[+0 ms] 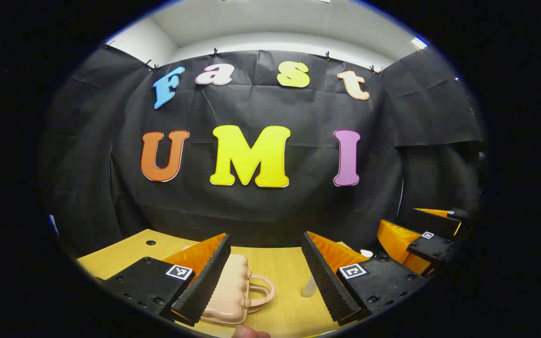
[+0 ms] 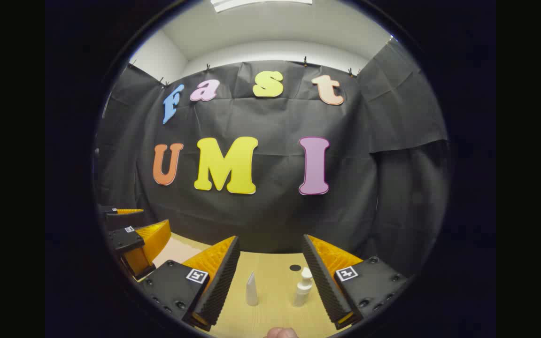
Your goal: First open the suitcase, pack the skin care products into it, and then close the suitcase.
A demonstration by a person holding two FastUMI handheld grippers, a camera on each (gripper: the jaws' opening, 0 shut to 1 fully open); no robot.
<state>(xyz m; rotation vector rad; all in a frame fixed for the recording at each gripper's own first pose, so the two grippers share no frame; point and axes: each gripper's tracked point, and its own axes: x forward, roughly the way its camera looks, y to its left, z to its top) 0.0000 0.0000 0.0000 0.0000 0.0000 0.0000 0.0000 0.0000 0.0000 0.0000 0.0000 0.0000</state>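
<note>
A small beige suitcase [image 1: 233, 291] with a loop handle lies shut on the wooden table [image 1: 280, 267], partly behind the left finger of my left gripper [image 1: 266, 277], which is open above it. A pale bottle [image 1: 309, 286] shows by that gripper's right finger. In the right gripper view, a white tube [image 2: 251, 289] stands upright and a white pump bottle [image 2: 303, 287] stands to its right, both between the fingers of my open right gripper [image 2: 270, 277]. The right gripper [image 1: 421, 239] appears at the far right of the left gripper view, and the left gripper [image 2: 134, 237] at the left of the right gripper view.
The black cloth wall [image 1: 261, 197] closes off the back of the table. A round cable hole [image 2: 295, 267] sits in the tabletop behind the pump bottle, another hole [image 1: 150, 242] near the left corner. A fingertip [image 1: 249, 332] shows at the bottom edge.
</note>
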